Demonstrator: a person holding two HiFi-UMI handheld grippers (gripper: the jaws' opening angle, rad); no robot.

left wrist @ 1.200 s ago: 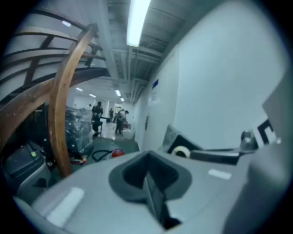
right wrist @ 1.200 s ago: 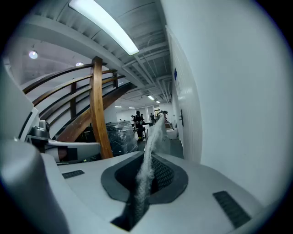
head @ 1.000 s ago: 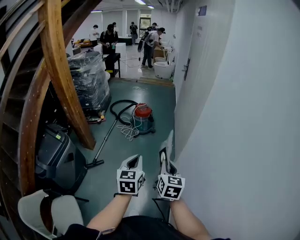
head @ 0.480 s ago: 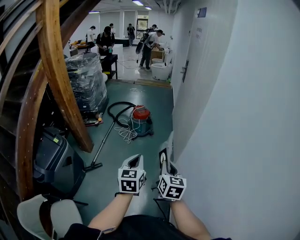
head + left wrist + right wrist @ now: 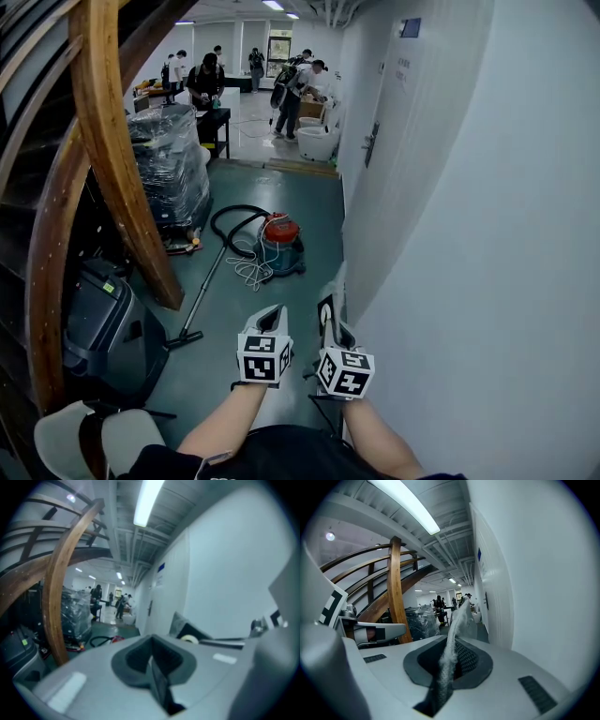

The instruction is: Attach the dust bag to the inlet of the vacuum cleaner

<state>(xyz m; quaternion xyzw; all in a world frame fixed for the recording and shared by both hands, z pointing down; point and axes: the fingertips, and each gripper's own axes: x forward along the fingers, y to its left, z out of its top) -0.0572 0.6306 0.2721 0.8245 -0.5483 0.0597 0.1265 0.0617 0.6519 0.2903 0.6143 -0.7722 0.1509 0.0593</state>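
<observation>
The person holds both grippers low in front of the body, side by side. The left gripper [image 5: 270, 323] is closed, and nothing is between its jaws. The right gripper [image 5: 330, 317] is clamped on the dust bag [image 5: 452, 639], a white fabric piece that stands up out of the jaws, near the white wall [image 5: 487, 234]. The vacuum [image 5: 283, 241], red on top, stands on the green floor [image 5: 309, 202], well ahead of both grippers and apart from the bag. Its black hose [image 5: 228, 217] curls behind it. A wand [image 5: 208, 286] lies to its left, beside a wooden beam [image 5: 112, 141].
</observation>
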